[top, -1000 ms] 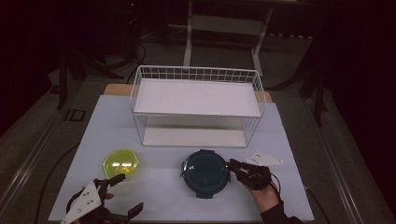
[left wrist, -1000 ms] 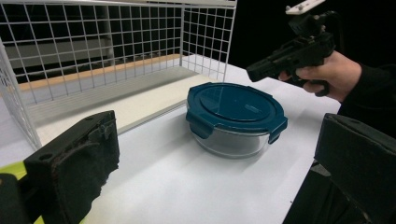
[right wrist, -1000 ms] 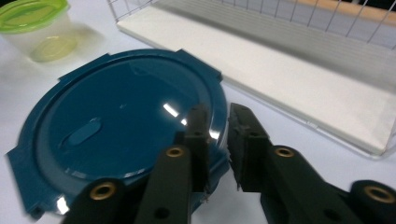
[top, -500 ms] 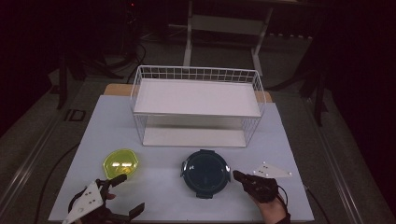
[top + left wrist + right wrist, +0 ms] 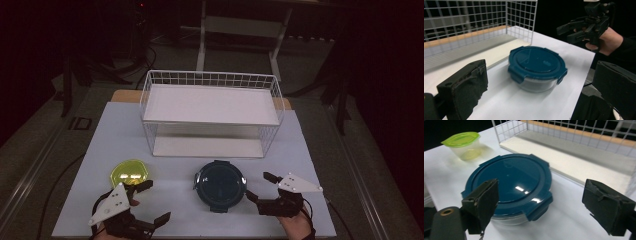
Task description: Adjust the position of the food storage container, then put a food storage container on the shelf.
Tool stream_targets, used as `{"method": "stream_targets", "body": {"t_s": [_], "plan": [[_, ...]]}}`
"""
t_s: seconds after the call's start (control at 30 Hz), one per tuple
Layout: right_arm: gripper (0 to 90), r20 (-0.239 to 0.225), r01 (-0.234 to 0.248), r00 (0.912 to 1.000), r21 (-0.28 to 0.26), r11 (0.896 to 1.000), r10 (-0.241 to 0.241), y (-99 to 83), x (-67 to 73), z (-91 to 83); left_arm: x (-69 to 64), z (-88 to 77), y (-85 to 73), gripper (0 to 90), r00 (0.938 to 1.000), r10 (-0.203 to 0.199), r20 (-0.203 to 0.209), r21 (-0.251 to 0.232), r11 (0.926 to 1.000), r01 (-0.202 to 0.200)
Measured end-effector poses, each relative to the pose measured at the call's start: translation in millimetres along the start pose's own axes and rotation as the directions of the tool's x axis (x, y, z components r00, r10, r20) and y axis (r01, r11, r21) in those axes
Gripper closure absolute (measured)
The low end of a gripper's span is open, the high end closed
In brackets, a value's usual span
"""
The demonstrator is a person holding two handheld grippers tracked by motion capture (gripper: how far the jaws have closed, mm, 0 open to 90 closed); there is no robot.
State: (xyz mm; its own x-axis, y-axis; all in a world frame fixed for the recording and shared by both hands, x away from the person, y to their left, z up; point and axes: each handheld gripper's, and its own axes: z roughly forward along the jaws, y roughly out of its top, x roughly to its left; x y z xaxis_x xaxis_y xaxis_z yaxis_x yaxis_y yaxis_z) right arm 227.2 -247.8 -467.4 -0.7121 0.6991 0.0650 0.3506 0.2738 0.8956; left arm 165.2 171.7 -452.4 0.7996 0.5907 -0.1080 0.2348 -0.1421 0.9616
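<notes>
A round clear container with a dark blue clip-on lid (image 5: 220, 183) (image 5: 537, 67) (image 5: 509, 186) stands at the table's front middle. My right gripper (image 5: 258, 185) (image 5: 544, 197) sits just right of it, open; its jaws have just been opening and grip nothing. The left gripper view also shows this gripper (image 5: 574, 31), held in a hand beyond the container. My left gripper (image 5: 155, 201) (image 5: 540, 75) is open at the front left and points at the container from a short way off. A small tub with a yellow-green lid (image 5: 130, 172) (image 5: 464, 145) stands beside the left gripper.
A white wire rack with two shelves (image 5: 210, 107) (image 5: 519, 15) (image 5: 574, 135) stands behind the containers across the middle of the white table (image 5: 300, 150). The table's front edge lies close under both hands. Dark floor and stand legs surround the table.
The right gripper has drawn back to the right from the blue lid's edge and its jaws have spread wide. The left gripper has shifted a little to the right, toward the container.
</notes>
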Motion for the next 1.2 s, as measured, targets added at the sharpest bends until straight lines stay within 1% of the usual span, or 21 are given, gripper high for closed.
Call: {"method": "stream_targets", "body": {"t_s": [0.07, 0.17, 0.23, 0.33, 0.4, 0.43, 0.5, 0.53, 0.6, 0.67, 0.73, 0.77, 0.83, 0.87, 0.9, 0.93, 0.97, 1.03, 1.07, 1.13, 1.2], "plan": [[13.2, 0.025, 0.014, 0.9996, -0.015, 1.0, -0.014, 1.7, 0.8, -2.6, 0.7, 6.6, 6.5, 0.0, 0.9996, -0.005, 0.026, 0.01, 0.9999, 0.005], [13.4, 0.067, 0.038, 0.9971, -0.06, 0.997, -0.034, 4.7, 2.6, -8.3, 3.4, 16.4, 16.6, 0.0, 0.9968, -0.032, 0.073, 0.039, 0.9988, 0.029], [13.0, 0.088, 0.056, 0.995, -0.1, 0.993, -0.047, 6.9, 3.6, -12.7, 4.2, 21.9, 22.4, 0.0, 0.9966, -0.021, 0.08, 0.053, 0.9985, 0.017], [10.7, 0.126, 0.073, 0.9905, -0.14, 0.987, -0.056, 11.0, 5.7, -17.5, 6.9, 30.0, 29.7, 0.0, 0.9935, -0.042, 0.106, 0.072, 0.9968, 0.035], [11.1, 0.143, 0.081, 0.9881, -0.165, 0.983, -0.058, 13.9, 7.6, -21.3, 8.6, 35.6, 33.1, 0.0, 0.9926, -0.052, 0.109, 0.083, 0.9956, 0.044], [14.1, 0.141, 0.085, 0.9881, -0.167, 0.982, -0.062, 15.6, 8.5, -22.7, 10.1, 38.8, 34.2, 0.0, 0.9916, -0.062, 0.113, 0.093, 0.9943, 0.052], [15.0, 0.143, 0.085, 0.9878, -0.165, 0.983, -0.062, 18.3, 9.4, -24.2, 13.2, 47.2, 35.2, 0.0, 0.9893, -0.088, 0.117, 0.12, 0.99, 0.074], [17.1, 0.129, 0.077, 0.99, -0.162, 0.984, -0.057, 19.3, 8.8, -24.8, 14.6, 50.0, 35.1, 0.0, 0.9882, -0.095, 0.119, 0.128, 0.9886, 0.08], [19.5, 0.094, 0.038, 0.9953, -0.141, 0.989, -0.025, 20.4, 7.3, -25.4, 18.2, 57.6, 34.1, 0.0, 0.985, -0.123, 0.121, 0.15, 0.9832, 0.104], [19.4, 0.094, 0.039, 0.9953, -0.142, 0.989, -0.025, 20.2, 6.9, -25.7, 22.2, 65.5, 32.4, 0.0, 0.9805, -0.154, 0.122, 0.17, 0.9765, 0.132], [18.9, 0.1, 0.036, 0.9947, -0.148, 0.988, -0.021, 19.5, 7.0, -25.8, 27.5, 73.7, 29.8, 0.0, 0.9738, -0.195, 0.116, 0.191, 0.9665, 0.171], [19.5, 0.102, 0.028, 0.9947, -0.151, 0.988, -0.012, 19.1, 6.6, -25.9, 30.7, 77.8, 28.2, 0.0, 0.9676, -0.223, 0.119, 0.201, 0.9598, 0.196], [19.6, 0.067, 0.006, 0.9978, -0.138, 0.99, 0.003, 18.9, 4.9, -24.9, 37.6, 86.0, 24.7, 0.0, 0.9565, -0.273, 0.104, 0.224, 0.9434, 0.244], [19.4, 0.061, 0.007, 0.9981, -0.133, 0.991, 0.001, 18.4, 4.8, -24.4, 41.3, 89.9, 22.7, 0.0, 0.9505, -0.293, 0.104, 0.235, 0.9358, 0.263], [18.1, 0.053, 0.01, 0.9986, -0.129, 0.992, -0.004, 18.0, 5.2, -23.8, 44.1, 94.0, 20.8, 0.0, 0.9468, -0.305, 0.102, 0.249, 0.9293, 0.273], [17.3, 0.04, 0.011, 0.9992, -0.122, 0.993, -0.007, 17.8, 5.6, -22.9, 46.7, 98.2, 18.8, 0.0, 0.9433, -0.32, 0.088, 0.27, 0.9193, 0.287], [17.2, 0.031, 0.015, 0.9995, -0.113, 0.993, -0.012, 17.4, 5.7, -22.0, 49.8, 102.0, 16.2, 0.0, 0.9326, -0.35, 0.09, 0.284, 0.9066, 0.313], [17.2, 0.008, 0.002, 1.0, -0.102, 0.995, -0.001, 16.2, 6.1, -20.6, 55.4, 108.3, 10.8, 0.4, 0.916, -0.392, 0.084, 0.303, 0.8857, 0.352], [17.1, -0.002, -0.007, 1.0, -0.095, 0.995, 0.007, 15.8, 6.1, -19.6, 58.0, 111.3, 8.1, 0.5, 0.9036, -0.419, 0.089, 0.313, 0.8731, 0.374], [12.9, -0.015, -0.02, 0.9997, -0.071, 0.997, 0.019, 14.6, 6.1, -16.9, 62.3, 116.8, 3.6, 0.6, 0.8935, -0.443, 0.075, 0.337, 0.8545, 0.395], [10.7, -0.013, -0.027, 0.9996, -0.045, 0.999, 0.027, 13.2, 7.1, -13.8, 66.3, 121.7, 0.2, 3.6, 0.8764, -0.479, 0.054, 0.363, 0.827, 0.429]]}}
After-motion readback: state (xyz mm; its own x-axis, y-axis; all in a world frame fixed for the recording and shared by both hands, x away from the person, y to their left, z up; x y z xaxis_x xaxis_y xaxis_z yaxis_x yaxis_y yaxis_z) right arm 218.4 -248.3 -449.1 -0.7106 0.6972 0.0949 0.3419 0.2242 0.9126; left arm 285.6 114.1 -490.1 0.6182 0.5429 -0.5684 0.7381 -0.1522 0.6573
